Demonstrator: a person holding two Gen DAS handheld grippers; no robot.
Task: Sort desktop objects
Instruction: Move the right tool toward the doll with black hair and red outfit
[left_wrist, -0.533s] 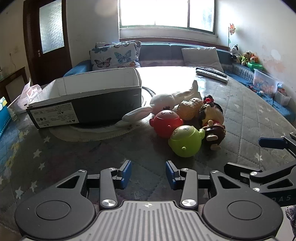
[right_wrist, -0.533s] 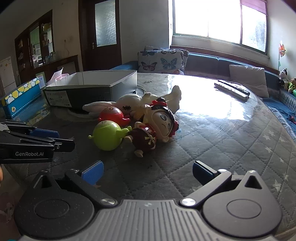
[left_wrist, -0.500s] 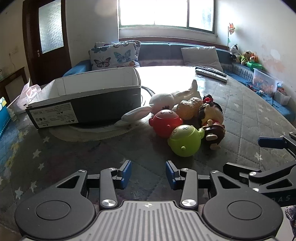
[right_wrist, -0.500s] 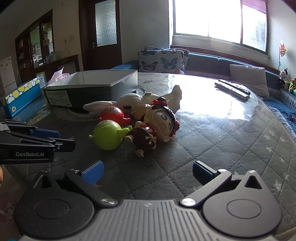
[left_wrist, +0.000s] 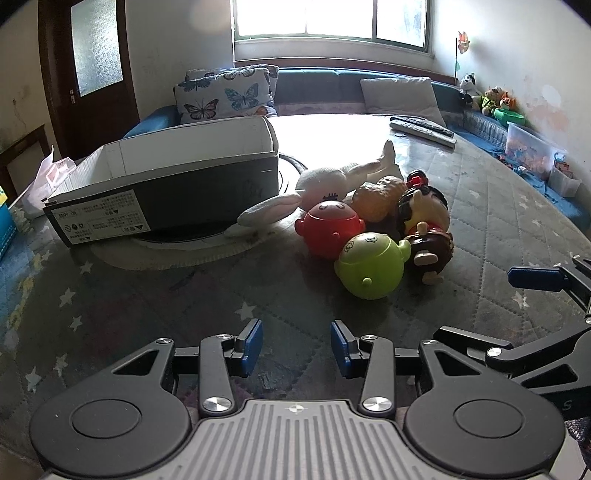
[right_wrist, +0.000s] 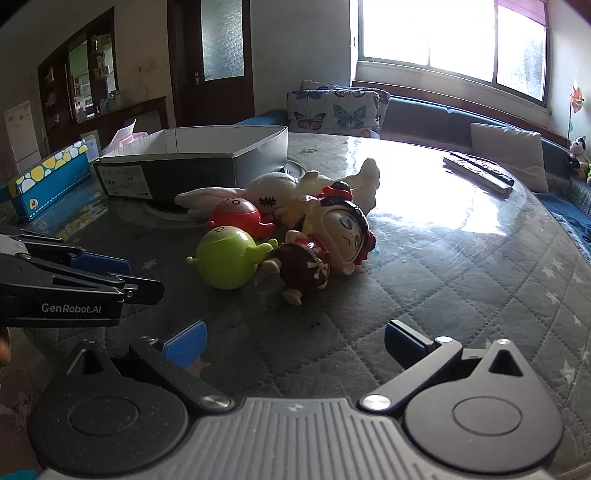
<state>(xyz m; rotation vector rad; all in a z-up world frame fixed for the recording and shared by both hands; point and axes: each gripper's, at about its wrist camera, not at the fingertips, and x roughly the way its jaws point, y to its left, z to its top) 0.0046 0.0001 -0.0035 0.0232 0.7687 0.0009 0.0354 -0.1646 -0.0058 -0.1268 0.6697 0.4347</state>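
A cluster of toys lies mid-table: a green round toy (left_wrist: 369, 264) (right_wrist: 227, 258), a red round toy (left_wrist: 328, 227) (right_wrist: 236, 214), a big-headed doll (left_wrist: 424, 218) (right_wrist: 332, 236), a brown plush (left_wrist: 380, 195) and a white plush rabbit (left_wrist: 328, 184) (right_wrist: 273, 192). An open grey box (left_wrist: 177, 184) (right_wrist: 192, 162) stands left of them. My left gripper (left_wrist: 295, 343) is open and holds nothing, short of the green toy. My right gripper (right_wrist: 291, 339) is open wider, near the doll's feet, holding nothing.
Remote controls (left_wrist: 421, 129) (right_wrist: 476, 171) lie at the far right of the quilted table. A blue patterned box (right_wrist: 48, 177) sits at the left edge. A sofa with butterfly cushions (left_wrist: 225, 96) runs behind the table. Each gripper shows in the other's view.
Almost nothing differs; the views have shifted only very slightly and both grippers stay open.
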